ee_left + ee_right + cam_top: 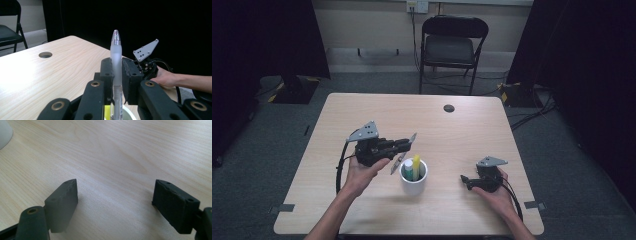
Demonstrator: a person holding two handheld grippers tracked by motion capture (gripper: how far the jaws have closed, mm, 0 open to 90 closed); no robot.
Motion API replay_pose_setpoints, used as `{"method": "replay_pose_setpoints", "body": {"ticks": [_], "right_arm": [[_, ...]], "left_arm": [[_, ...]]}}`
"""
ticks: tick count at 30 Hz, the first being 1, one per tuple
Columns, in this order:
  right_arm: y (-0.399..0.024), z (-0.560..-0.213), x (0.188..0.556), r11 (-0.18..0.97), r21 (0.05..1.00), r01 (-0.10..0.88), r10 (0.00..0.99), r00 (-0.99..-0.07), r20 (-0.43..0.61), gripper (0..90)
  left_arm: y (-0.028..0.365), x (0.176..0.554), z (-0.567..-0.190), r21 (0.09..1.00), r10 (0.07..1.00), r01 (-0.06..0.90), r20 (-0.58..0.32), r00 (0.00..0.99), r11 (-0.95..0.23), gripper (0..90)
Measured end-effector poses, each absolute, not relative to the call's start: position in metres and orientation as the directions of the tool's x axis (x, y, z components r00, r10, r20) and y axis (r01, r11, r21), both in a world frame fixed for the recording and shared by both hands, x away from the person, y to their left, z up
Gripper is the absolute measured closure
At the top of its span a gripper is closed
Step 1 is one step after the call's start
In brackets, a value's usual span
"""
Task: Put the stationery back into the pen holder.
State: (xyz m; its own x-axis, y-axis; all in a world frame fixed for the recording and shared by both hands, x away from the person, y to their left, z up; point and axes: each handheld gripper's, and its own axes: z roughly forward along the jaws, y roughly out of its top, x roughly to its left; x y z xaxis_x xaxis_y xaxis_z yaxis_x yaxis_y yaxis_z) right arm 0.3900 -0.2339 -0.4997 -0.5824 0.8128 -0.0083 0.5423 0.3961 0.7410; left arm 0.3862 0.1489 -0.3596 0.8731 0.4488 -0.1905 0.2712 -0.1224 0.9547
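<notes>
Frosted translucent plastic pen with a clear pointed tip (116,60) stands clamped between the black pads of the left tool (117,75), long axis upright in the left gripper view, tip above the pads and lower barrel running down between the tool's arms. In the high view the left tool (404,145) sits just left of the white cylindrical cup (413,177), the pen (404,152) slanting down toward the cup's near-left rim; contact cannot be confirmed. Judgement: the cup lies below and right of the pen's lower end, so the pen's axis must line up with the cup mouth. The cup already holds a yellow marker and a green marker (416,167).

The right tool (469,182) rests released on the pale wood-grain worktop (362,110), nothing between its pads (63,202), well right of the cup. The left hand is nearer.
</notes>
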Motion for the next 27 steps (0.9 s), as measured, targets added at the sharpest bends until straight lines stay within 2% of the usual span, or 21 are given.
{"method": "replay_pose_setpoints", "body": {"ticks": [14, 27], "right_arm": [[-0.234, -0.500, 0.390, 0.396, 0.741, 0.543, 0.813, -0.582, -0.008, 19.8], [-0.234, -0.500, 0.390, 0.398, 0.741, 0.541, 0.810, -0.586, -0.008, 19.8]], "left_arm": [[0.107, 0.393, -0.371, 0.950, 0.403, 0.274, -0.194, 0.894, -0.151, 80.2], [0.100, 0.396, -0.390, 0.939, 0.407, 0.279, -0.179, 0.896, -0.201, 80.2]]}}
